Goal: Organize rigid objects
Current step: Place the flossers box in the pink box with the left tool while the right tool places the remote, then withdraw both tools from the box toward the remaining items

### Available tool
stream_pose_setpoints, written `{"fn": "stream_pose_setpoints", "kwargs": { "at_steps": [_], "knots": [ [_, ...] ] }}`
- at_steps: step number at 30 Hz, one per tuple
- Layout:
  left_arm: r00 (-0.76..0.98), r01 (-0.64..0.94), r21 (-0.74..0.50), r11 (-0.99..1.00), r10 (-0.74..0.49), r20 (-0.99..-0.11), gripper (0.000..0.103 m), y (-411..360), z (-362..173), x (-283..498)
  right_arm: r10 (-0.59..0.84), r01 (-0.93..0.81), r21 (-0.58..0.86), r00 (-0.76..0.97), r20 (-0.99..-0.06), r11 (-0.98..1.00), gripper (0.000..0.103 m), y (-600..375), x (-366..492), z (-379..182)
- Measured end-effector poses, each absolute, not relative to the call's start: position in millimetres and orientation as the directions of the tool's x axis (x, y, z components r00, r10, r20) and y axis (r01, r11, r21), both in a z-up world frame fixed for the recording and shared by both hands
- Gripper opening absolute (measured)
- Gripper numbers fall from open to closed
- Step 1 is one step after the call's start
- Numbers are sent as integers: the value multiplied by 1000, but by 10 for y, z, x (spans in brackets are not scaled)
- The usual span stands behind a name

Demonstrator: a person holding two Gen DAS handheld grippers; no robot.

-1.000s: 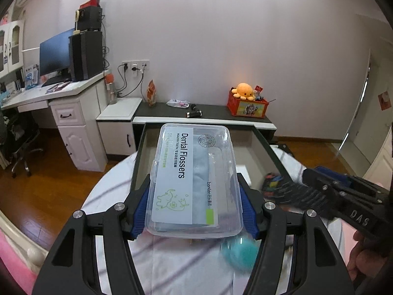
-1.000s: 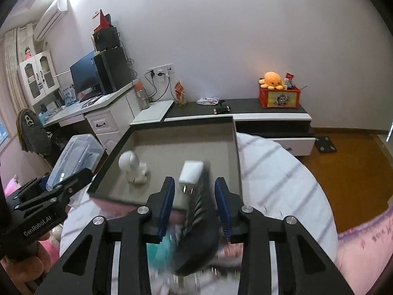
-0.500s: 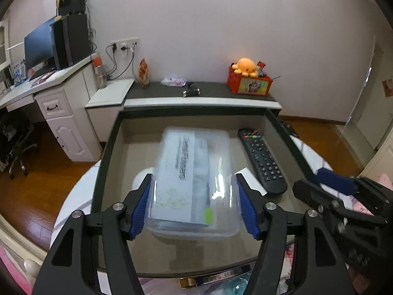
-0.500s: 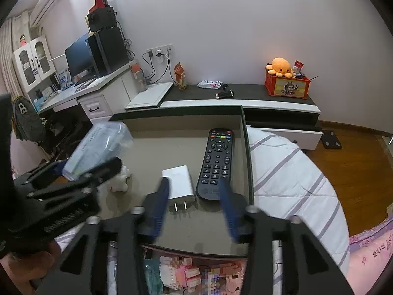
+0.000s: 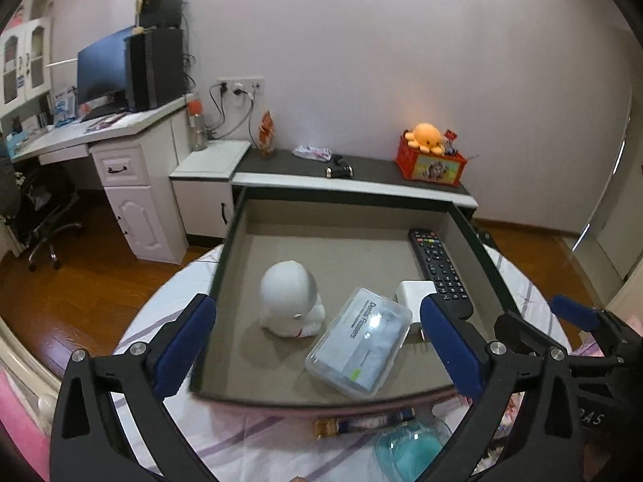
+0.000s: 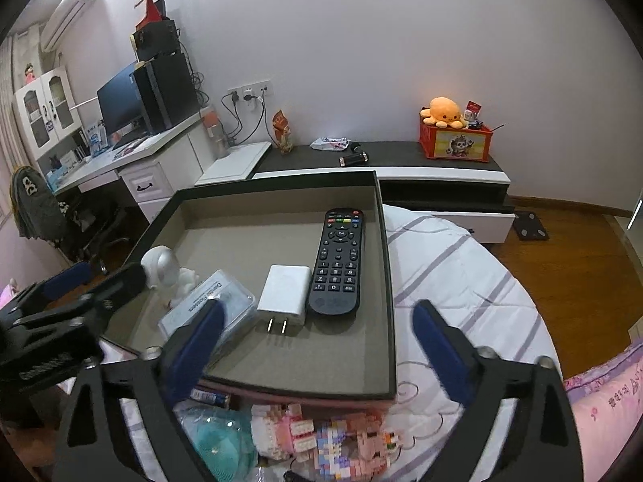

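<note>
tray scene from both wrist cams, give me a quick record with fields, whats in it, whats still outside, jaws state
tray: dark shallow box on the striped cloth
inside: black remote, white charger, clear floss box, white round figure
outside, near edge: teal round item, brick model, small tube
left gripper: jaws opening, nothing between the pads
right gripper: jaws opening, nothing gripped

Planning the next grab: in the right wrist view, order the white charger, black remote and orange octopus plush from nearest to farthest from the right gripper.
From the right gripper:
1. White charger, in the tray, just ahead.
2. Black remote, beside it on the right, reaching farther back.
3. Orange octopus plush, on the red box by the wall.
</note>
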State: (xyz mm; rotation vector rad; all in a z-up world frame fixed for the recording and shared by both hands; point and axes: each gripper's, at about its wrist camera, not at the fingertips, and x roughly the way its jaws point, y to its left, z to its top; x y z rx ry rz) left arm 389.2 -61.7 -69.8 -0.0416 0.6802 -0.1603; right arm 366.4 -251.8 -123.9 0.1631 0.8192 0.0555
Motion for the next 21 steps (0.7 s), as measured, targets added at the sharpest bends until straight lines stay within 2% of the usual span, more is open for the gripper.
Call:
{"fn": "stream_pose_setpoints", "kwargs": {
  "at_steps": [7, 21],
  "knots": [
    [797, 120, -87, 989, -149, -585, 103, -400, -499, 3349, 126, 11, 192, 713, -690, 981, 103, -2513, 3354, -1022],
    [823, 108, -66, 992, -126, -554, 103, -189, -288, 2189, 113, 34, 211, 757, -643, 977, 103, -2567, 2073, -670]
  ]
}}
